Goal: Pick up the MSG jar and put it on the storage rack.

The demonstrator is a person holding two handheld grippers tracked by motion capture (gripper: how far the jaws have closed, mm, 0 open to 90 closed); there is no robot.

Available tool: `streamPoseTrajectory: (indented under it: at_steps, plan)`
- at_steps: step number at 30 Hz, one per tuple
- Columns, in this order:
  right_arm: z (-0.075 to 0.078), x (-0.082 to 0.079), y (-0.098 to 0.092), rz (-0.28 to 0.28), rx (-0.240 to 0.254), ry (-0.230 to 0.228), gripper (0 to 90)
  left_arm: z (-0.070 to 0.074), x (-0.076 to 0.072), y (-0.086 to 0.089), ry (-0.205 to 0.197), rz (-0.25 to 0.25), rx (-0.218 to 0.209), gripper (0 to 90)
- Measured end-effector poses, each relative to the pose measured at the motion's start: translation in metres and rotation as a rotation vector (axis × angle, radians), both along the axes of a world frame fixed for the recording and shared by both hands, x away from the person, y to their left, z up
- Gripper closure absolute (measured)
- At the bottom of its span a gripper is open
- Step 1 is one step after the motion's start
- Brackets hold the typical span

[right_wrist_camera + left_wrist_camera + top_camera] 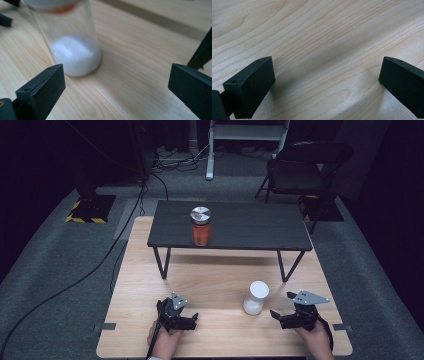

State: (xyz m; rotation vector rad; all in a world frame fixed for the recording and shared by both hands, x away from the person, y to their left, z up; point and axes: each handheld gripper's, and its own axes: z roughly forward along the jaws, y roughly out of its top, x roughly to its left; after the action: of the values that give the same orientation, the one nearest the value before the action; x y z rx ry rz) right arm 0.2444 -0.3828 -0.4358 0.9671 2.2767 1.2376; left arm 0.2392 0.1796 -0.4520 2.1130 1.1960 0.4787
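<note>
Right gripper (116, 87), lower frame, jaws spread | clear white-powder jar (72, 50) upper left, ungrasped | left gripper (327, 82) spread, idle | step: approach; next: swing left, close on jar.

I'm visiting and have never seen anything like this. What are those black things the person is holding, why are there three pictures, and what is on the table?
There is no robot arm here. A person holds a hand tool with two black jaws in each hand: the left gripper and the right gripper. The wide picture comes from a camera above the person's side, looking down on the wooden table. The other two come from small cameras riding on the grippers, looking out between their jaws. On the table stands a jar with white powder, just ahead of the right gripper, whose camera sees it close up. A low dark shelf stands farther back and carries a jar of orange contents with a metal lid. Both grippers are open and hold nothing.
</note>
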Motion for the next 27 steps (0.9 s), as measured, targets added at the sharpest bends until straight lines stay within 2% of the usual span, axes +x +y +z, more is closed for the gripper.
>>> streamPoseTrajectory:
  at_steps: [6,17,21,27]
  plan:
    - [0.007,-0.013,-0.008,0.021,0.083,-0.074,0.3,0.0,0.0,0.0,0.0,0.0,0.0,0.1]
    - [0.011,-0.029,-0.016,0.011,0.16,-0.173,0.2,0.0,0.0,0.0,0.0,0.0,0.0,0.1]
    - [0.012,-0.032,-0.019,0.009,0.178,-0.192,0.2,0.0,0.0,0.0,0.0,0.0,0.0,0.1]
    - [0.013,-0.032,-0.02,0.009,0.182,-0.19,0.2,0.0,0.0,0.0,0.0,0.0,0.0,0.1]
